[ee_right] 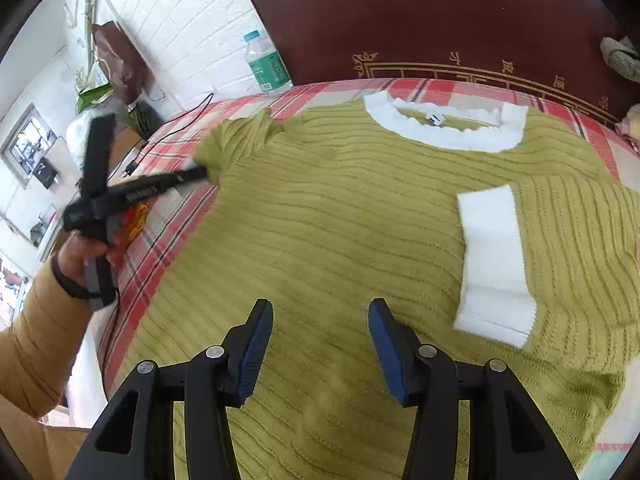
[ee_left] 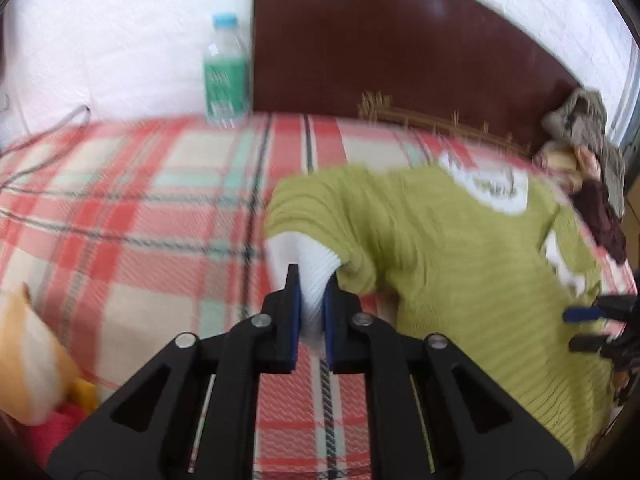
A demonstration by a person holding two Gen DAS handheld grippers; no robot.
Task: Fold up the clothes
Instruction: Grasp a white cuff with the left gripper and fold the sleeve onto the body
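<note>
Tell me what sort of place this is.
Probably a bedroom: a bed with a plaid sheet and a dark carved headboard against a white wall, a green sweater spread on it.

left wrist: low, rightward along bed | right wrist: close above | shared: sweater point(ee_left: 460, 248), headboard point(ee_right: 440, 16)

Left gripper point(ee_left: 311, 304) clamped tight, right gripper point(ee_right: 320, 350) spread wide, hovering low

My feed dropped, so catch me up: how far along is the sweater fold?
Done: one sleeve's white cuff lies folded across the green sweater. In hand: the left gripper is shut on the other cuff, lifted off the plaid bedspread. The right gripper hovers open. Left: laying that sleeve in, then folding the body.
</note>
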